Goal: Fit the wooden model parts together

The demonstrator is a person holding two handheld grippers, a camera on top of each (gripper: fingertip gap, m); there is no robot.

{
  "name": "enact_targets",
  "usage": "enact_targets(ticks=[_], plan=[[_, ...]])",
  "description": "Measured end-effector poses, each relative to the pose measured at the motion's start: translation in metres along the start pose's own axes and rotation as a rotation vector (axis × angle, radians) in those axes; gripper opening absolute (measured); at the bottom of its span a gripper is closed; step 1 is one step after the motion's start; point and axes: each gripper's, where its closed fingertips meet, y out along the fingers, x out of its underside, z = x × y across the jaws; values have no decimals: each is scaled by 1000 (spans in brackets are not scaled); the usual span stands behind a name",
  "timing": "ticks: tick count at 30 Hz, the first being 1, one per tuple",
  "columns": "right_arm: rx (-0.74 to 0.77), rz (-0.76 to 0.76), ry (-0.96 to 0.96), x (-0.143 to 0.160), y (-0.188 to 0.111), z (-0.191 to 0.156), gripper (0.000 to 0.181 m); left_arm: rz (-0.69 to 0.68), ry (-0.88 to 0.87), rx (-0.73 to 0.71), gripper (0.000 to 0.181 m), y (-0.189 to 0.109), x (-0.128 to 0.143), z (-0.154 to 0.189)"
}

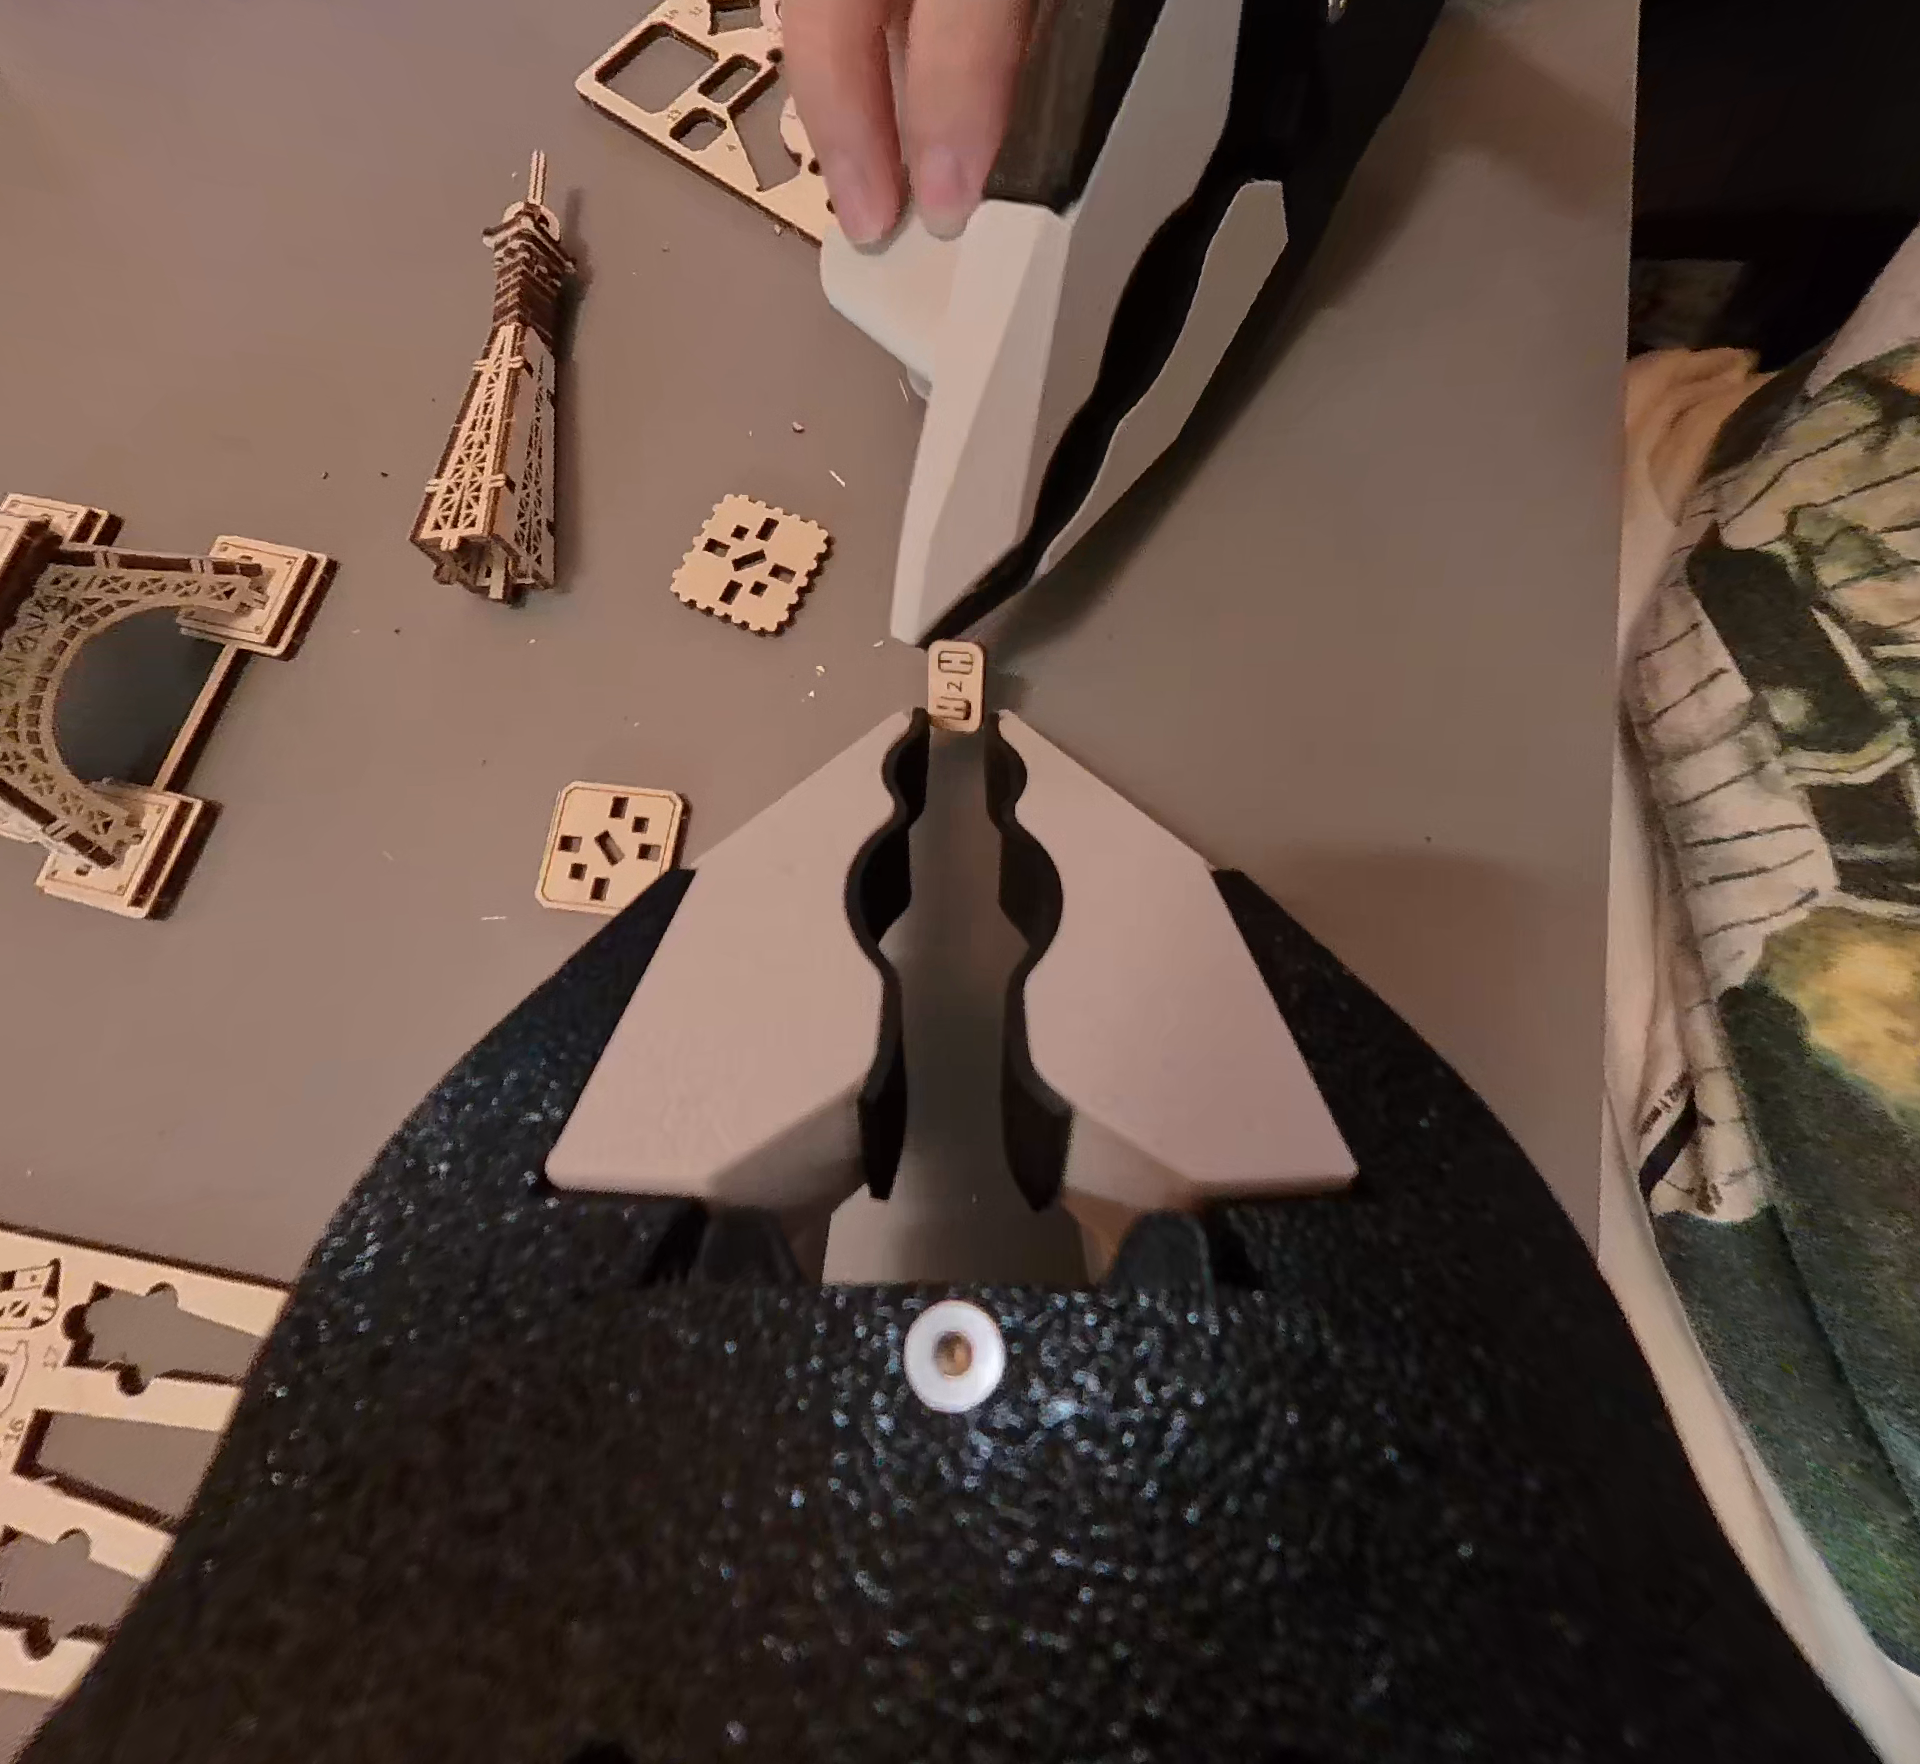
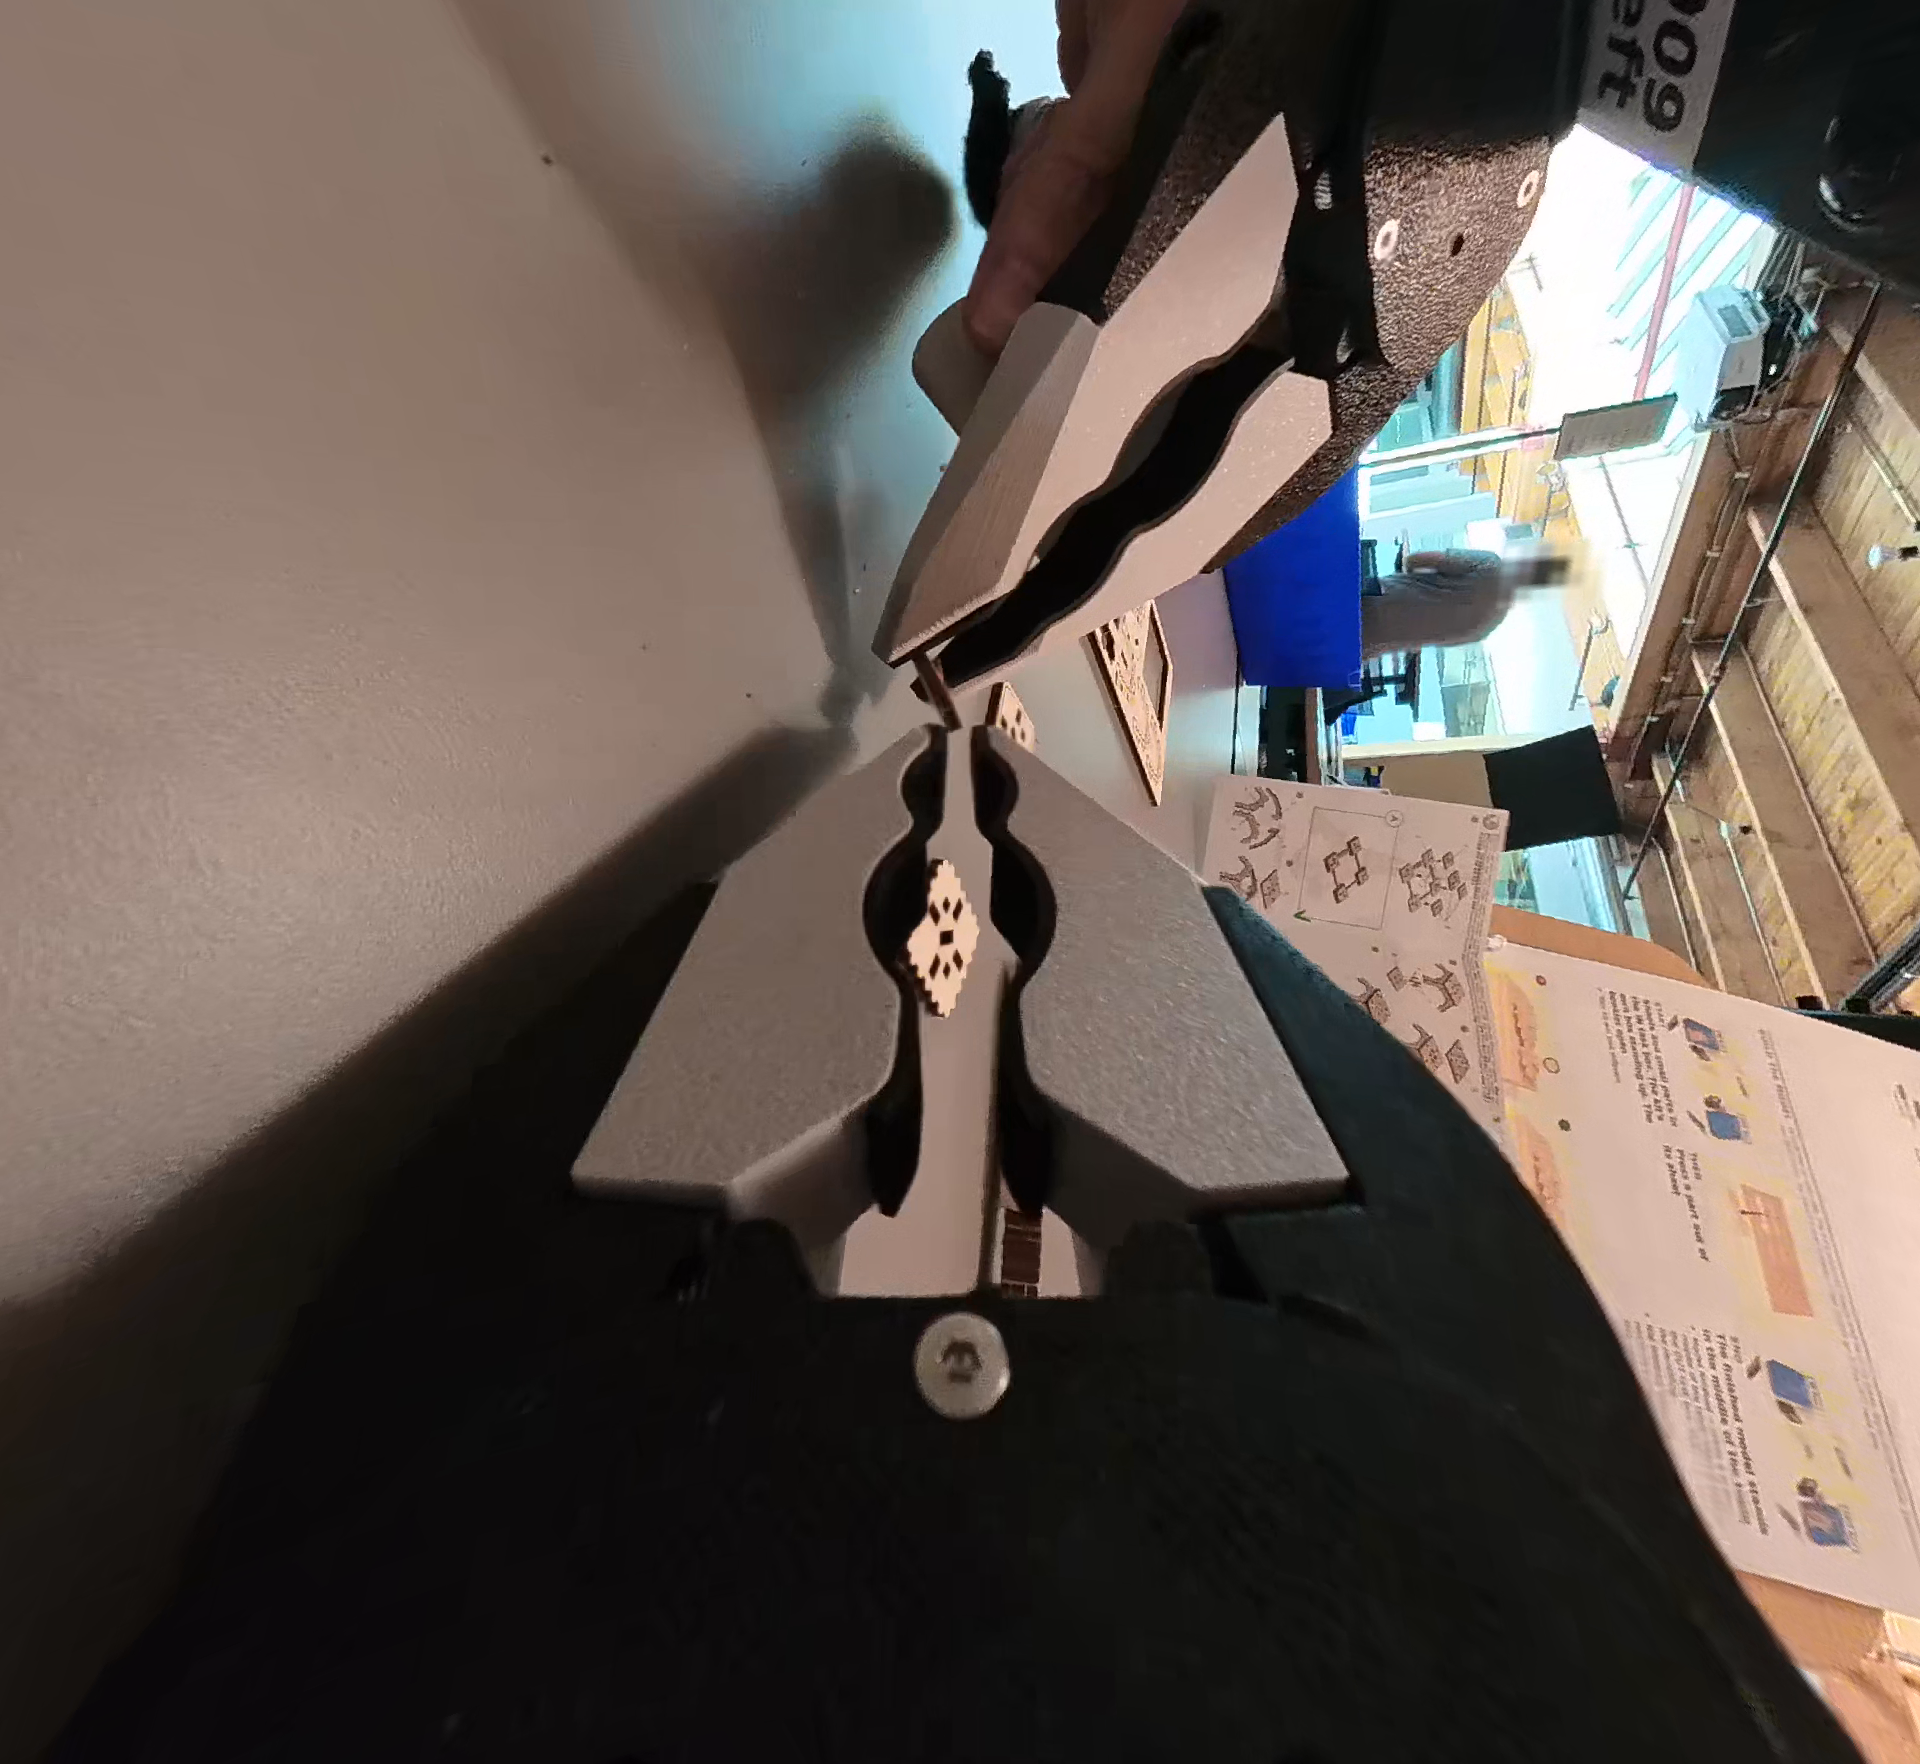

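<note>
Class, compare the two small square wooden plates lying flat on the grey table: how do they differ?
The farther square plate has a notched, toothed outline; the nearer square plate has smooth edges with rounded corners. The farther one lies near the tower top, the nearer one beside the left gripper. Both are pale wood with small slots.

The arch base and a cut-out sheet run off the left edge, while the hand covers part of another sheet.

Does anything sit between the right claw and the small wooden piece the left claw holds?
Nothing visible does. The right claw reaches right up to the far end of the small wooden piece, which the left claw pinches.
</note>
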Motion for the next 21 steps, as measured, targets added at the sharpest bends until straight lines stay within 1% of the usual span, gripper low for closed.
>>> enact_targets(ticks=[5,7,14,16,19,21], plan=[[41,-13,-71,0,0,4,0,12,-15,5,8,0,0,-1],[58,-21,-94,0,0,6,5,2,-10,4,8,1,1,-1],[45,-47,-151,2,2,3,6,-17,-21,8,8,3,4,-3],[23,-36,-148,0,1,0,8,-10,-36,-20,8,1,4,-8],[22,-38,-123,2,2,0,9,17,-35,6,8,-1,-1,-6],[22,-47,-119,4,2,1,8,1,-23,-1,8,-1,0,-6]])
